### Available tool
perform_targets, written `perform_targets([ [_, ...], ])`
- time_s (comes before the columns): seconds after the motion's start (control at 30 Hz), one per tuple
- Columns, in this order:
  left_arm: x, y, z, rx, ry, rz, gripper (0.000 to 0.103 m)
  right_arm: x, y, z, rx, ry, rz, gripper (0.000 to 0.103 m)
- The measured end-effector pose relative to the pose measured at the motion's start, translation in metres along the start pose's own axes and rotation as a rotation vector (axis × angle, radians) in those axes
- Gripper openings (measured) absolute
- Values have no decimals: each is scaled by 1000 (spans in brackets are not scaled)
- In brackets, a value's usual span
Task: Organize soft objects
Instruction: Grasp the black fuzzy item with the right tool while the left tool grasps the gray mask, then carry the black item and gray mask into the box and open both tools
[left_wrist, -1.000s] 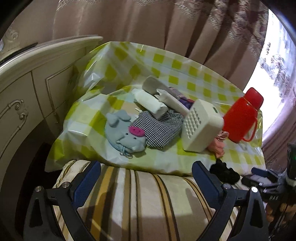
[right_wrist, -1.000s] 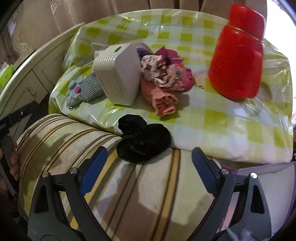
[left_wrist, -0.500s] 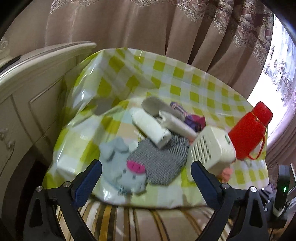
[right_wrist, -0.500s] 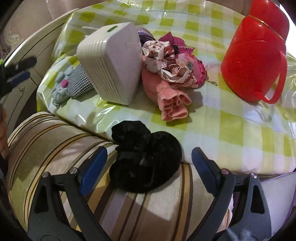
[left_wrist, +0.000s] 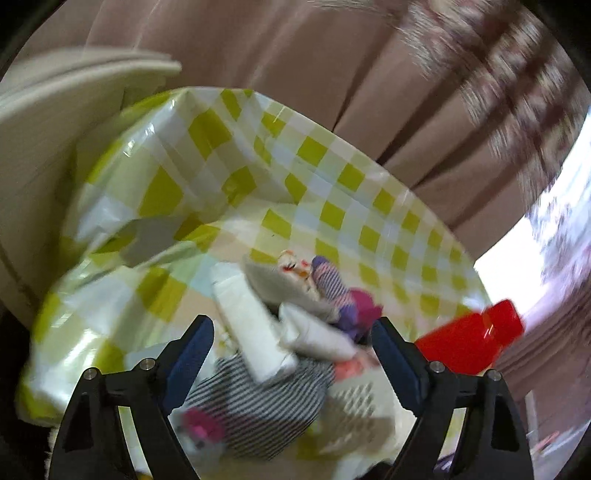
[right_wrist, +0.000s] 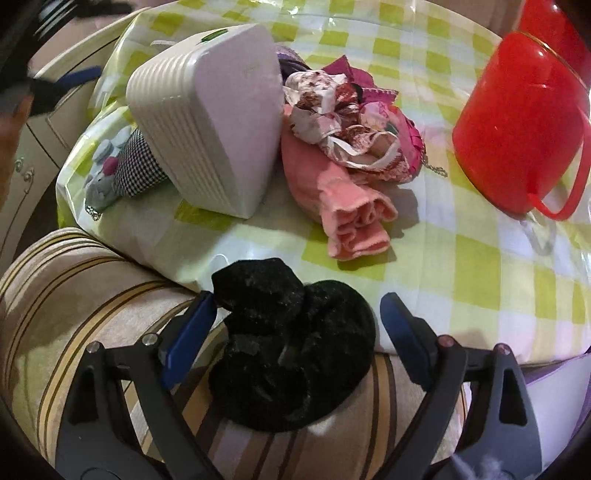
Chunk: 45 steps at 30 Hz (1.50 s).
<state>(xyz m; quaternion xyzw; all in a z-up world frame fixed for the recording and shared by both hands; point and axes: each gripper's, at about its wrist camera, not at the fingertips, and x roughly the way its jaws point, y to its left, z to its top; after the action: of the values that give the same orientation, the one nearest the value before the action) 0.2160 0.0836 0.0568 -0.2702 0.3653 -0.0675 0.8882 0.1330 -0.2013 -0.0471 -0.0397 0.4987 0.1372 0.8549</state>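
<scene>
A black fuzzy cloth (right_wrist: 291, 343) lies half on the striped cushion (right_wrist: 92, 295), half on the checked table edge. My right gripper (right_wrist: 297, 325) is open, its jaws either side of the cloth. A pink folded cloth (right_wrist: 351, 218) and patterned rags (right_wrist: 351, 133) lie beyond it. My left gripper (left_wrist: 291, 349) is open and empty above a heap: a white roll (left_wrist: 255, 325), a black-and-white checked pouch (left_wrist: 266, 406) and purple striped fabric (left_wrist: 332, 284). The left view is blurred.
A white ribbed box (right_wrist: 210, 122) stands on the green-checked tablecloth (right_wrist: 480, 266), partly visible in the left wrist view (left_wrist: 354, 398). A red jug (right_wrist: 517, 114) stands at right and shows in the left wrist view (left_wrist: 469, 339). Curtains (left_wrist: 332, 74) hang behind; a cream cabinet (left_wrist: 55, 107) stands at left.
My left gripper has moved forward over the table's heap, off the cushion. My right gripper has come closer to the black cloth, which now sits between its jaws.
</scene>
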Motion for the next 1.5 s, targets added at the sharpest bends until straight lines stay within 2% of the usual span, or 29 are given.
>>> perform_targets([
  [0.17, 37, 6, 20, -130, 35, 12, 88, 5, 9, 2, -39, -8, -18, 84],
  [0.23, 54, 9, 24, -170, 61, 18, 83, 9, 12, 2, -50, -1, -21, 79],
  [0.4, 83, 9, 23, -177, 121, 36, 55, 12, 8, 2, -42, 17, -4, 59],
  [0.47, 89, 10, 21, -170, 140, 33, 39, 13, 6, 2, -36, 22, 4, 41],
  [0.5, 90, 10, 20, -169, 144, 28, 24, 14, 5, 1, -34, 23, 11, 37],
  [0.53, 91, 10, 18, -163, 145, 20, 16, 13, 5, 1, -34, 18, 13, 33],
  [0.63, 81, 9, 15, -139, 101, -20, 8, 12, 4, 1, -32, 7, 20, 30],
  [0.83, 44, 2, 15, -113, -23, -95, 7, 3, 1, -2, -22, -34, 26, 29],
  [1.03, -7, 8, 6, -124, -118, -108, 7, -10, -6, -4, -2, -79, 12, 29],
  [1.33, -73, 27, -43, -144, -135, -90, 7, -40, -8, -16, 25, -128, 11, 29],
  [1.5, -104, 26, -68, -133, -135, -111, 7, -54, -7, -26, 28, -148, 2, 29],
])
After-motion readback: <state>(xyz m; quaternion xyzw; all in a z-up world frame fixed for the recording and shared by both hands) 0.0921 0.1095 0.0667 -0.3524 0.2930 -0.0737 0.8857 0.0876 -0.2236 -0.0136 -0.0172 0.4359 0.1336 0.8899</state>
